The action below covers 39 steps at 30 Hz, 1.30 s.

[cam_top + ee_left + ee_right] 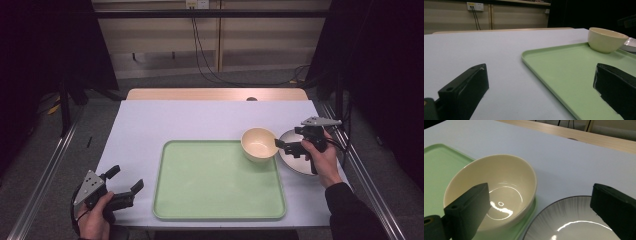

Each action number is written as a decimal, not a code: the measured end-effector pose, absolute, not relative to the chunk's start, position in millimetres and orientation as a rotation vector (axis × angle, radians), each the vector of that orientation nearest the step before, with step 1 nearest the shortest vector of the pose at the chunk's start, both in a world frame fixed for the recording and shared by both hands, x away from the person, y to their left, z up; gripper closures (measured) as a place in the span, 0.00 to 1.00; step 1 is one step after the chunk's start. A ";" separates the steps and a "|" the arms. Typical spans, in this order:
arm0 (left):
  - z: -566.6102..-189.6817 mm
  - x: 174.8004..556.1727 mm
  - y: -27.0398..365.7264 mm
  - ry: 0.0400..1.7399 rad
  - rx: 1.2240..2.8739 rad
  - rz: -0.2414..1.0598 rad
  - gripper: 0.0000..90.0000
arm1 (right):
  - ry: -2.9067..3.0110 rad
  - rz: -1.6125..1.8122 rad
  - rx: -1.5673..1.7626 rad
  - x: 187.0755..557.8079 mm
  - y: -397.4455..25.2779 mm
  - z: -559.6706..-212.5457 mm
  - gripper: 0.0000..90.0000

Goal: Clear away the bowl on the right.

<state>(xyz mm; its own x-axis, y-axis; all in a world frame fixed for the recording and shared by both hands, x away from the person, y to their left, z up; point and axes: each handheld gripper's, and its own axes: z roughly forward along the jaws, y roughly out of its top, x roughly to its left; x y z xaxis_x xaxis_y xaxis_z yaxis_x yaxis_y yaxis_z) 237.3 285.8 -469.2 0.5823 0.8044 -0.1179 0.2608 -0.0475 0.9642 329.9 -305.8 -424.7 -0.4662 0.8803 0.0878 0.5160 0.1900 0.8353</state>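
A pale green tray [215, 185] lies in the middle of the table. A cream bowl [259, 144] stands empty and upright in its far right corner. Just right of the tray lies a grey-white plate [290, 161]. A hand holds my right gripper [287, 149] open above the plate, pointing left at the bowl. In the right gripper view, the bowl [499, 182] sits behind the left jaw and the plate [574, 220] lies by the right jaw; the right gripper [539, 205] grips nothing. My left gripper [126, 179] rests open at the near left, beside the tray [564, 65].
The table [200, 120] has a pale lavender top with a wooden strip [215, 94] along its far edge. Metal rails [47, 170] run down both sides. Cables [210, 70] hang from a wall socket behind the table.
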 end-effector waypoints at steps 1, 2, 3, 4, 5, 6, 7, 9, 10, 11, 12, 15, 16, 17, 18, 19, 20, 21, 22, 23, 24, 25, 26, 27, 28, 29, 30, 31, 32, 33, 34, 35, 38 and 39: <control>-469.3 237.4 285.7 0.914 1.602 0.559 0.00 | 2.053 1.189 1.309 328.4 -306.5 -424.4 0.03; -469.3 237.4 285.6 0.914 1.602 0.559 0.00 | 2.044 1.190 1.311 326.1 -307.6 -424.0 0.03; -469.2 237.4 285.2 0.912 1.600 0.554 0.00 | 2.038 1.190 1.308 325.0 -308.1 -423.9 0.03; -469.2 237.6 285.2 0.915 1.598 0.560 0.00 | 2.038 1.187 1.305 322.8 -308.4 -423.6 0.03; -469.3 237.8 284.8 0.914 1.596 0.555 0.00 | 2.040 1.187 1.308 321.2 -308.6 -423.2 0.03; -469.3 237.9 284.6 0.914 1.595 0.554 0.00 | 2.035 1.188 1.302 319.5 -308.8 -422.7 0.03; -469.2 238.1 284.6 0.915 1.596 0.555 0.00 | 2.032 1.187 1.297 318.1 -309.2 -422.4 0.03; -469.4 238.4 283.4 0.917 1.591 0.551 0.00 | 2.027 1.196 1.308 314.1 -310.6 -420.7 0.03; -469.3 238.4 283.2 0.915 1.588 0.548 0.00 | 2.027 1.196 1.307 311.9 -311.9 -419.9 0.03; -469.2 238.3 283.2 0.915 1.589 0.549 0.00 | 2.023 1.192 1.309 309.8 -312.7 -419.2 0.03; -469.2 238.5 284.3 0.908 1.601 0.553 0.00 | 2.017 1.189 1.308 307.7 -314.1 -418.8 0.03; -469.2 238.4 284.4 0.913 1.594 0.550 0.00 | 2.007 1.196 1.312 301.3 -316.8 -418.2 0.03; -469.2 238.4 284.3 0.914 1.595 0.552 0.00 | 2.003 1.193 1.308 299.3 -318.0 -418.4 0.03; -469.1 238.4 284.2 0.912 1.596 0.554 0.00 | 1.998 1.196 1.314 297.6 -318.8 -418.5 0.03; -469.0 238.3 284.2 0.912 1.596 0.555 0.00 | 2.000 1.198 1.315 295.4 -320.1 -419.0 0.03; -469.1 238.3 284.1 0.911 1.595 0.554 0.00 | 1.998 1.192 1.317 293.9 -321.1 -419.1 0.03; -469.1 238.3 284.1 0.912 1.593 0.554 0.00 | 1.991 1.192 1.315 291.4 -322.6 -419.6 0.03; -469.0 238.4 284.7 0.906 1.596 0.551 0.00 | 1.989 1.194 1.317 290.0 -323.4 -419.7 0.03; -469.0 238.2 283.9 0.914 1.586 0.556 0.00 | 1.985 1.194 1.318 287.8 -324.2 -419.7 0.03; -469.1 238.2 283.9 0.914 1.585 0.556 0.00 | 1.983 1.193 1.317 285.7 -324.9 -419.9 0.03; -469.1 238.3 283.9 0.914 1.585 0.556 0.00 | 1.985 1.192 1.316 283.5 -325.9 -420.2 0.04; -469.0 238.3 284.0 0.912 1.585 0.554 0.00 | 1.978 1.198 1.319 281.1 -326.6 -420.8 0.03; -468.9 238.3 284.2 0.910 1.592 0.559 0.00 | 1.975 1.200 1.325 278.6 -327.8 -421.3 0.03; -468.8 238.3 284.0 0.906 1.593 0.557 0.00 | 1.969 1.204 1.327 277.1 -328.6 -422.0 0.04; -468.8 238.1 283.8 0.907 1.592 0.558 0.00 | 1.964 1.208 1.325 274.4 -330.2 -422.7 0.04; -468.9 237.9 282.9 0.909 1.583 0.551 0.00 | 1.958 1.208 1.326 272.6 -330.8 -423.6 0.04; -468.8 237.9 283.0 0.909 1.585 0.553 0.00 | 1.958 1.207 1.332 270.5 -331.6 -424.1 0.04; -468.7 237.9 283.9 0.908 1.592 0.559 0.00 | 1.955 1.209 1.329 269.0 -332.0 -424.6 0.04; -468.6 237.7 283.7 0.910 1.590 0.559 0.00 | 1.959 1.212 1.326 266.5 -332.7 -425.4 0.04; -468.6 237.5 283.9 0.911 1.591 0.564 0.00 | 1.954 1.208 1.327 264.8 -332.9 -425.9 0.04; -468.6 237.5 283.3 0.914 1.580 0.561 0.00 | 1.953 1.212 1.325 261.9 -333.3 -426.1 0.04; -468.7 237.4 282.7 0.916 1.568 0.555 0.00 | 1.956 1.215 1.325 260.1 -333.3 -426.3 0.04; -468.4 237.0 283.6 0.913 1.572 0.564 0.00 | 1.947 1.211 1.324 253.0 -335.1 -427.3 0.04; -468.3 236.9 284.2 0.910 1.578 0.563 0.00 | 1.944 1.215 1.329 251.5 -335.6 -427.6 0.04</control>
<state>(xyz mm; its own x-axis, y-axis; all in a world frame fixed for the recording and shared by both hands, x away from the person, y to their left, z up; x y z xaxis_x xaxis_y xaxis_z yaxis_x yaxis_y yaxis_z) 236.9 284.2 -468.3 0.5813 0.8039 -0.1257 0.2464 -0.0267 0.9688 251.5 -335.6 -427.6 -0.4082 0.9088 0.0861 0.4754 0.1312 0.8699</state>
